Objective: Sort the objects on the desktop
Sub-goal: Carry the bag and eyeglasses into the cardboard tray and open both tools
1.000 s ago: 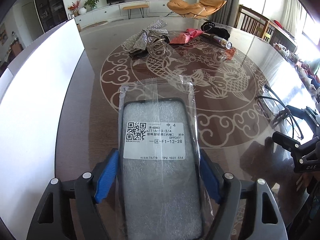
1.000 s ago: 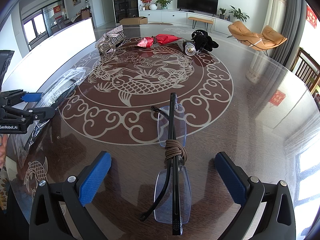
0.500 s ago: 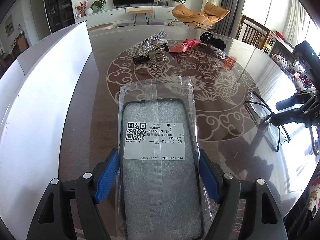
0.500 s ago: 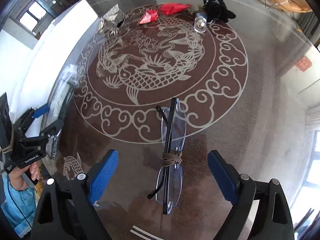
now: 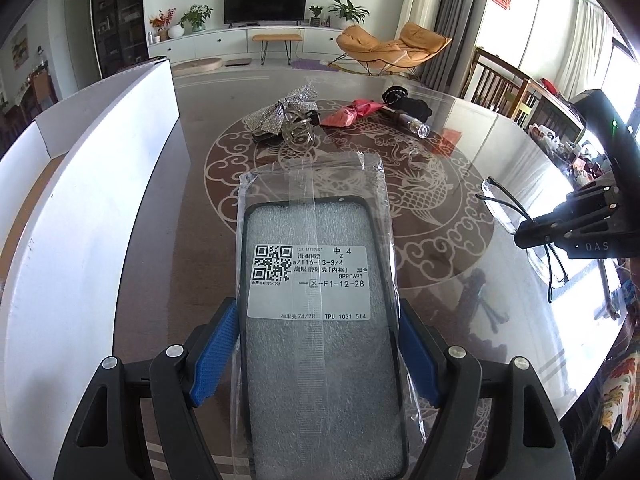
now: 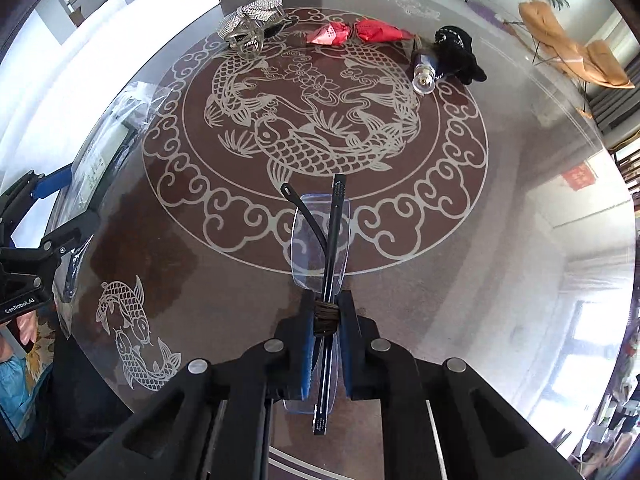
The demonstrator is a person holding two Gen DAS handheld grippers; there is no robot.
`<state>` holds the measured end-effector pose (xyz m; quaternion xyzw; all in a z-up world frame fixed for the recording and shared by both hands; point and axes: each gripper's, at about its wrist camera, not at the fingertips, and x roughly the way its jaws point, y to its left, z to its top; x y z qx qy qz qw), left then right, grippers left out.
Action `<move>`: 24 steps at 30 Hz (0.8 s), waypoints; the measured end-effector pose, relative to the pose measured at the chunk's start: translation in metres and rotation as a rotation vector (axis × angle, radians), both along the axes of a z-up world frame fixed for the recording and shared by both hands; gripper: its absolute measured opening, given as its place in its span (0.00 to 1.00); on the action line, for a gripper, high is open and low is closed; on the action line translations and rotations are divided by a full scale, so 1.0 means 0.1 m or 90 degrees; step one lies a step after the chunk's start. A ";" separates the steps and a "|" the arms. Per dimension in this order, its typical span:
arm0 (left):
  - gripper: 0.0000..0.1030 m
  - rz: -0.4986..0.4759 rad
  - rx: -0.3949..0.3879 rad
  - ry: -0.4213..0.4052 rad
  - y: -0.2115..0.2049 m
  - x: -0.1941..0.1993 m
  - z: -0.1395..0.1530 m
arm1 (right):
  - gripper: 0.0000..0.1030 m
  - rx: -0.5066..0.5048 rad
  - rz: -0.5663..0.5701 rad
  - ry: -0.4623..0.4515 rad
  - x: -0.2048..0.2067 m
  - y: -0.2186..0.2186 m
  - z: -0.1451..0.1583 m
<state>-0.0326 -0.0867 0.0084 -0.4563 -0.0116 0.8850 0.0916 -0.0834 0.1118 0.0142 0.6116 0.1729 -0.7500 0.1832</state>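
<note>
Both pickups look done; carrying to a sorting spot seems next. The left hand-held gripper [image 5: 316,364] pinches a bagged black phone case with a white label [image 5: 318,320] above the desk's [image 6: 500,240] left edge. The right hand-held gripper [image 6: 326,344] clamps folded rimless glasses with black temples [image 6: 326,260] over the near edge; both need steady, level transport.

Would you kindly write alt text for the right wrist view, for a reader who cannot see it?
The right gripper is shut on a folded pair of glasses above a round glass table etched with fish. At the far side lie a silver bow, a red wrapper and a black pouch. At left, the left gripper holds a bagged phone case.
</note>
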 end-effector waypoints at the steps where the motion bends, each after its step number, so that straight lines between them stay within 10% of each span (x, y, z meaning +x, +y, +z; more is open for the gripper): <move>1: 0.73 0.001 0.007 0.003 -0.01 0.00 0.03 | 0.12 -0.003 -0.002 0.002 0.01 -0.02 0.03; 10: 0.73 0.059 0.092 0.087 -0.73 0.05 0.88 | 0.12 -0.097 0.028 0.080 -0.10 -0.52 0.85; 15: 0.73 0.145 0.041 0.123 -1.59 0.12 1.28 | 0.12 -0.194 0.100 0.126 -0.07 -1.38 1.42; 24: 0.73 0.315 -0.036 0.052 -3.05 0.27 1.01 | 0.12 -0.325 0.270 0.105 0.47 -3.25 1.51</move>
